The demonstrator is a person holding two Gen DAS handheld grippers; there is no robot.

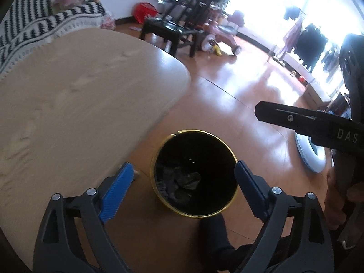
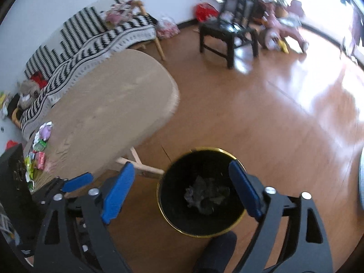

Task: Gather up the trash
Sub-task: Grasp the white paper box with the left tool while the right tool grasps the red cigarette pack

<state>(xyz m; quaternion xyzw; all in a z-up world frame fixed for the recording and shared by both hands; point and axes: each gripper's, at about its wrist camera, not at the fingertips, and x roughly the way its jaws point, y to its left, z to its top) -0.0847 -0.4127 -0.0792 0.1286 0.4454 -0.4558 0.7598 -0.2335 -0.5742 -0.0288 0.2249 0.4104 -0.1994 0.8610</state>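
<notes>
Hovering over black bin: left gripper, right gripper spread, empty; "DAS" printed on right gripper.

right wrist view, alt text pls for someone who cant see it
The right claw hangs open and empty above a black, gold-rimmed trash bin on a wooden floor, with crumpled trash at its bottom. To the left stands a pale wooden table with colourful wrappers at its near edge, and part of the left claw shows beside it.
</notes>
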